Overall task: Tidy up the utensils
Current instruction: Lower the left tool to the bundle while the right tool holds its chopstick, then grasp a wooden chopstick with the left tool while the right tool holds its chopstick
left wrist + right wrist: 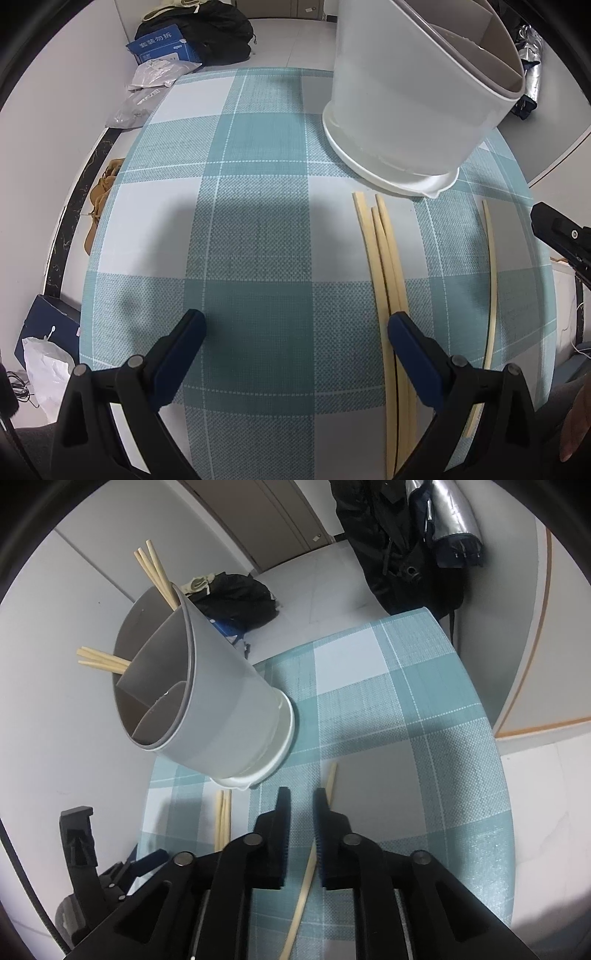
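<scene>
A white divided utensil holder point(413, 96) stands on the checked tablecloth; in the right wrist view the holder point(218, 709) holds several wooden chopsticks point(155, 572). Three chopsticks point(384, 266) lie bundled on the cloth, passing under my left gripper's right finger point(413, 350). My left gripper point(295, 328) is open and empty above the cloth. A single chopstick point(491, 280) lies further right. In the right wrist view this single chopstick point(308, 867) lies on the cloth below the narrow gap of my right gripper point(301, 801), which grips nothing I can see.
The table point(258, 221) is round with a teal and grey checked cloth. On the floor beyond it lie a black bag point(207, 29), a blue box point(162, 48) and plastic packets point(155, 74). A dark jacket and bag point(417, 539) hang at the far right.
</scene>
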### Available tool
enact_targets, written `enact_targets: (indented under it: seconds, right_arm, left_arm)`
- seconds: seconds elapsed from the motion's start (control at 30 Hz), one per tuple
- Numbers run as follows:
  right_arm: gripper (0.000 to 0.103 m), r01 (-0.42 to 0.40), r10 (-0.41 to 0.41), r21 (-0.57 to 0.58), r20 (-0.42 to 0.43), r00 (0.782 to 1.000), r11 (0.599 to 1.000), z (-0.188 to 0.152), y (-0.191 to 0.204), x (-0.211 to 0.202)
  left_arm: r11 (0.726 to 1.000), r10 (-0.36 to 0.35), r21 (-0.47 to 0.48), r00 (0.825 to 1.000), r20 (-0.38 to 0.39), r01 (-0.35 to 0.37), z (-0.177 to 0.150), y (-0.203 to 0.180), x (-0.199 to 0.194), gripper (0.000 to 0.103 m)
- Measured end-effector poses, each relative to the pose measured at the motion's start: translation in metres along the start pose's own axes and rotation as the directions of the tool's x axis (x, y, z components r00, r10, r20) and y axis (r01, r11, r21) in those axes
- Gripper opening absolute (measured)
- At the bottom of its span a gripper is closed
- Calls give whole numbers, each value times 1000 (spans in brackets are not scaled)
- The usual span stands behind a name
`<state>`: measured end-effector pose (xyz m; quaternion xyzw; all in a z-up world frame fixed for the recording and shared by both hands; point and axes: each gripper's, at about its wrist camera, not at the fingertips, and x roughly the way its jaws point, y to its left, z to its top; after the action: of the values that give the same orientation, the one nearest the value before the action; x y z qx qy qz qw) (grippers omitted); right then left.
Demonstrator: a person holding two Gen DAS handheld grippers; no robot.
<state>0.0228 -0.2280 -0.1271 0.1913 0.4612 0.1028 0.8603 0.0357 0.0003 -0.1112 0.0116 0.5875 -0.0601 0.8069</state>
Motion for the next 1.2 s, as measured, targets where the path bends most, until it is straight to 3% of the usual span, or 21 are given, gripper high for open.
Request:
enact_targets:
  seconds: [0.13, 0.23, 0.33, 0.63, 0.77, 0.83, 0.9, 0.93, 1.0, 1.03, 1.2]
  right_arm:
    - [26, 11, -11, -4, 0, 1000, 1000, 0, 0, 1]
    - [33, 15, -15, 4, -4, 1000, 1000, 0, -2, 1]
    - [35, 12, -12, 10, -12, 1000, 1000, 0, -2, 2]
    - [40, 34, -34, -18, -9, 999, 999, 0, 1, 2]
    - [41, 53, -53, -23, -12, 998, 998, 0, -1, 3]
    - [41, 54, -54, -16, -20, 998, 998, 1, -3, 4]
    - [41, 63, -63, -15, -27, 998, 998, 1, -5, 5]
    - [41, 71, -71, -16, -33, 997, 997, 1, -6, 7]
    - [41, 85, -86, -16, -47, 995, 996, 1, -8, 11]
    - [41, 88, -89, -13, -55, 995, 996, 1, -9, 13]
    - [41, 72, -71, 10, -117, 991, 997, 3, -10, 25]
  left_arm:
    - [999, 32, 16, 999, -4, -32, -1, -1, 1, 97]
    - [999, 35, 11, 999, 5, -35, -2, 2, -1, 90]
    - [999, 37, 2, 999, 13, -37, -2, 6, -3, 84]
    - [996, -9, -91, 1000, 24, 11, 27, 17, 6, 84]
    - [996, -2, -91, 999, 44, 6, 39, 13, 12, 84]
    - [997, 25, -71, 998, 50, -21, 44, 9, 15, 78]
    - [997, 70, -48, 996, 56, -67, 44, 6, 14, 53]
    - [998, 48, -43, 998, 48, -46, 44, 4, 13, 47]
    - [998, 44, -37, 999, 24, -43, 45, 2, 11, 15]
    - [999, 20, -43, 1000, 12, -19, 45, 4, 11, 9]
    - [986, -83, -146, 997, 1, 82, 42, 24, 9, 3]
